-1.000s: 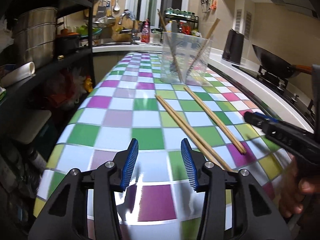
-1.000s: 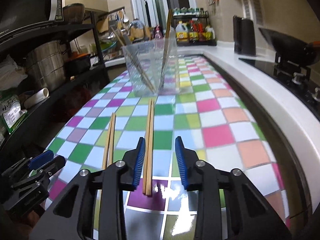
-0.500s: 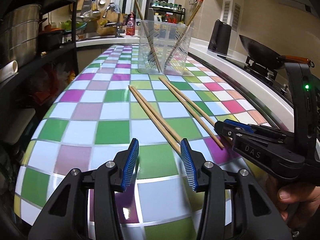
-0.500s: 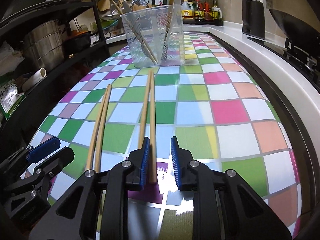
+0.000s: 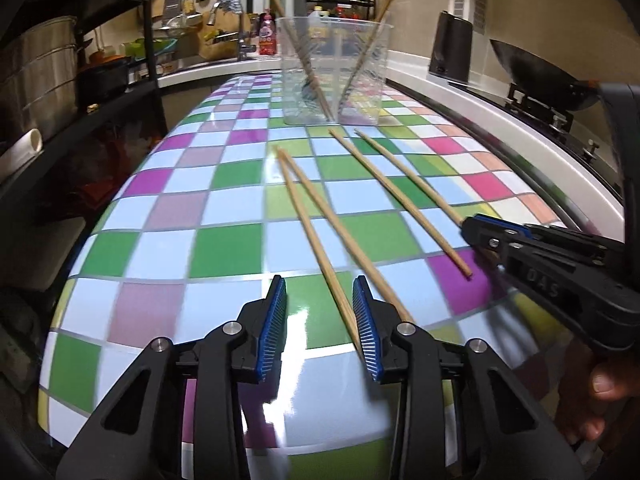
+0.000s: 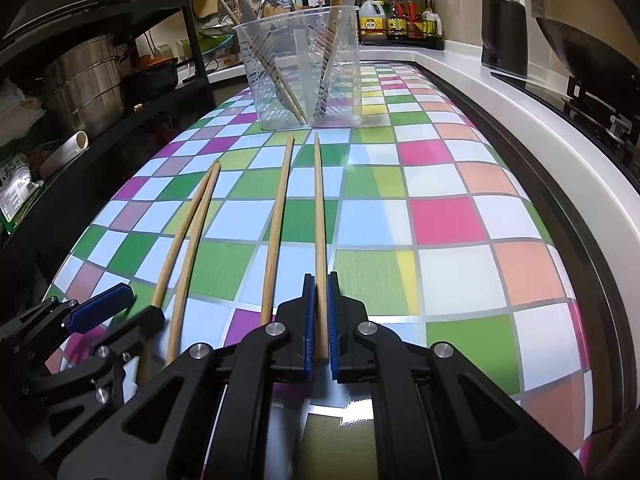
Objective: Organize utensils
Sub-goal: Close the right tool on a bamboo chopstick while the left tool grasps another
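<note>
While several utensils already stand in the clear container at the far end of the checkered table, four chopsticks remain lying before it, so the task appears partly done. Right gripper, pitched downward, is pinched on one chopstick. Left gripper, likewise angled down, is closing with the near end of one left-pair chopstick between its pads, not yet clamped.

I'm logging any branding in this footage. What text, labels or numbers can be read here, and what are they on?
"DAS": raised letters on the black body of the right gripper, seen from the left wrist view.
Oil bottle label: print too small to read.
Green packet on the shelf: blurred, unreadable.
Nothing else legible.
</note>
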{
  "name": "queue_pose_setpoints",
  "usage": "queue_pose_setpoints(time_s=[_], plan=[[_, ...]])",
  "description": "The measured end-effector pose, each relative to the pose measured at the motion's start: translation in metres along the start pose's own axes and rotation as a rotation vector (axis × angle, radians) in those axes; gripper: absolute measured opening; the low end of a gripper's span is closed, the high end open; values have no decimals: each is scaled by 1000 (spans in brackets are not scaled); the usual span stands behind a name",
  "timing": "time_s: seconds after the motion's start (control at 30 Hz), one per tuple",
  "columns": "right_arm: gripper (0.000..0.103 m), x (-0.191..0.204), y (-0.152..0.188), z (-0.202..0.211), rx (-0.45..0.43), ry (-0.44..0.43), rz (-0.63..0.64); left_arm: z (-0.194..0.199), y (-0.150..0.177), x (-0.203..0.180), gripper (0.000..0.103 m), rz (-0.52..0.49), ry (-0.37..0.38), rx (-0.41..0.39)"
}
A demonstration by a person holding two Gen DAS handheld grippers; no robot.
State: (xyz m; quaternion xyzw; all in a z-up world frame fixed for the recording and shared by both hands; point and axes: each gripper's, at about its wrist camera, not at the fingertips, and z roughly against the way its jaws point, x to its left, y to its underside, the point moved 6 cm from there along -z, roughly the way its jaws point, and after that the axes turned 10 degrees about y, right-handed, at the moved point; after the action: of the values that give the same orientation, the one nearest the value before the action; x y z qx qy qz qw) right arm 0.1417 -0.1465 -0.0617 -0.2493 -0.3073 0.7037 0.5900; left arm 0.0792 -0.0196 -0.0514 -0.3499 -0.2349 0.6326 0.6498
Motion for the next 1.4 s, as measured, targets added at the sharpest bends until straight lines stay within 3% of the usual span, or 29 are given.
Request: queue_pose_setpoints(time_s=[0.17,0.47,0.53,0.6,0.67,0.97,1.4], plan=[[6,0,0,0,4,11,-13,1,-5,25,35,33,-55,-10],[7,6,4,3,-6,52,-28,6,-2,36,35,15,-52,-42],[7,5,2,2,0,49,-30,5,-3,37,29,14,-47,-48],[6,4,2,1,4,51,-29,4,-4,37,14,6,-41,-50],[6,3,3,2,3,60,-29,3,-6,38,8,3,-36,-51],[6,-5,4,2,8,113,-81,7,-6,58,8,37,-47,-67],[6,-6,6,5,0,145,-114,11,0,53,7,-3,-34,-84]])
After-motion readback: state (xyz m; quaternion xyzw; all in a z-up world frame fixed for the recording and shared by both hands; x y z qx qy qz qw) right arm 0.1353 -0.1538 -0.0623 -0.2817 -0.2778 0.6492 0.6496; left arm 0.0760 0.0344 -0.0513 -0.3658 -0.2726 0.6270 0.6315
